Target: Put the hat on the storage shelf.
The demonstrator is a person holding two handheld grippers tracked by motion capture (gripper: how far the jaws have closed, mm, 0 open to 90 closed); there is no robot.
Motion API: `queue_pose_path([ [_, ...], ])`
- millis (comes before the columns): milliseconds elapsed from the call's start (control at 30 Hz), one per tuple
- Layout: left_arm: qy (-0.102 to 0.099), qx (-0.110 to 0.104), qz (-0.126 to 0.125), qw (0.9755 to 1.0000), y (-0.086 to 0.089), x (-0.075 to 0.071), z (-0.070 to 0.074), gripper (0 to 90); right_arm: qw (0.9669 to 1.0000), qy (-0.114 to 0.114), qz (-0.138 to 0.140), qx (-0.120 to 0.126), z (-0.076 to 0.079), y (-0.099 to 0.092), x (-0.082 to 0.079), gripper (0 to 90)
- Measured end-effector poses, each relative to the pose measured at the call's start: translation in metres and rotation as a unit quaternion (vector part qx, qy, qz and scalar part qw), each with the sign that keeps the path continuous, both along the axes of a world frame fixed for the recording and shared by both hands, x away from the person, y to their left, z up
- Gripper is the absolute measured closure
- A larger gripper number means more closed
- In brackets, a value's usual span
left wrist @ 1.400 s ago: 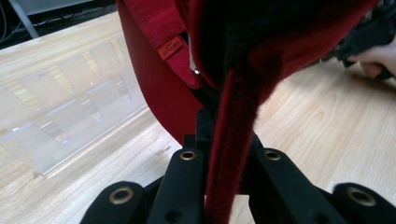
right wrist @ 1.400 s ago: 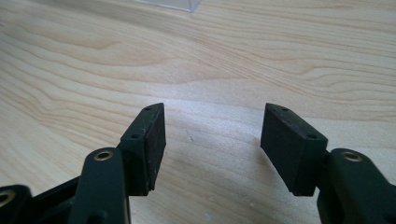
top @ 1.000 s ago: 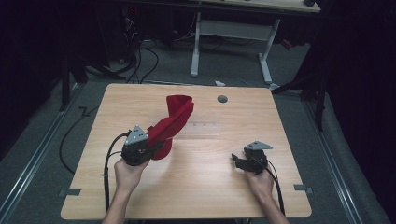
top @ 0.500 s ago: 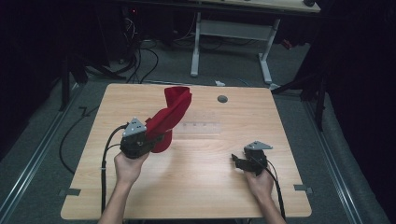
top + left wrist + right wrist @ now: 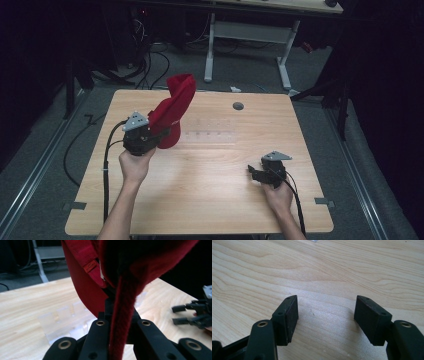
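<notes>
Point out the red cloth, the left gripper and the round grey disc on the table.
red cloth [image 5: 176,102], high view, on its raised folded middle.
left gripper [image 5: 117,322], left gripper view, between its jaws, clamped on the cloth.
round grey disc [image 5: 238,106], high view, on its centre.

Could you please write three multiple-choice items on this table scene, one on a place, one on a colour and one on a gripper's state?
1. Where is the right gripper?
A. Low over the near right part of the table
B. At the far left corner
C. Above the cloth

2. What colour is the cloth?
A. Blue
B. Red
C. White

3. How do the left gripper's jaws stand?
A. Wide open over bare wood
B. Shut on nothing
C. Shut on a fold of the cloth

Answers:
1 A, the high view shows it by the person's right hand on that side.
2 B, it is red in both the high view and the left gripper view.
3 C, the left gripper view shows the fold pinched between the jaws.
</notes>
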State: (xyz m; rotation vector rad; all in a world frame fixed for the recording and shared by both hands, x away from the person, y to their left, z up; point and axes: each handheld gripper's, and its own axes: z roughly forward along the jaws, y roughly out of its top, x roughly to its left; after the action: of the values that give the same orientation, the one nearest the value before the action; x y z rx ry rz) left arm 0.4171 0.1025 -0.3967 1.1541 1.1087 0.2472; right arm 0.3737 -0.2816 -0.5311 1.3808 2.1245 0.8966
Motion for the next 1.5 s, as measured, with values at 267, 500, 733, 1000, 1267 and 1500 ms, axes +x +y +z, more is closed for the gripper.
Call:
queue_pose_path([
  [267, -0.012, -0.015, 0.030, 0.9994, 0.008, 0.015, 0.007, 85.5, 1.0000, 0.001, 0.000, 0.000, 0.000, 0.000, 0.000, 36.0],
  [500, -0.016, -0.006, 0.048, 0.9987, 0.009, 0.025, 0.004, 85.5, 1.0000, 0.001, 0.000, 0.000, 0.000, 0.000, 0.000, 35.8],
  [733, -0.014, 0.009, 0.070, 0.9974, 0.014, 0.041, -0.006, 85.5, 1.0000, 0.002, 0.001, 0.001, 0.000, 0.000, -0.001, 35.5],
  [1000, -0.001, 0.013, 0.086, 0.9962, 0.019, 0.054, -0.016, 85.5, 1.0000, 0.002, 0.002, 0.001, 0.000, 0.000, -0.001, 35.3],
  [1267, 0.000, 0.021, 0.093, 0.9955, 0.012, 0.062, -0.024, 85.5, 1.0000, 0.002, 0.002, 0.001, 0.000, 0.000, -0.001, 35.2],
  [1500, 0.003, 0.034, 0.102, 0.9942, 0.011, 0.067, -0.030, 85.4, 1.0000, 0.003, 0.001, 0.001, 0.000, 0.000, -0.001, 35.1],
])
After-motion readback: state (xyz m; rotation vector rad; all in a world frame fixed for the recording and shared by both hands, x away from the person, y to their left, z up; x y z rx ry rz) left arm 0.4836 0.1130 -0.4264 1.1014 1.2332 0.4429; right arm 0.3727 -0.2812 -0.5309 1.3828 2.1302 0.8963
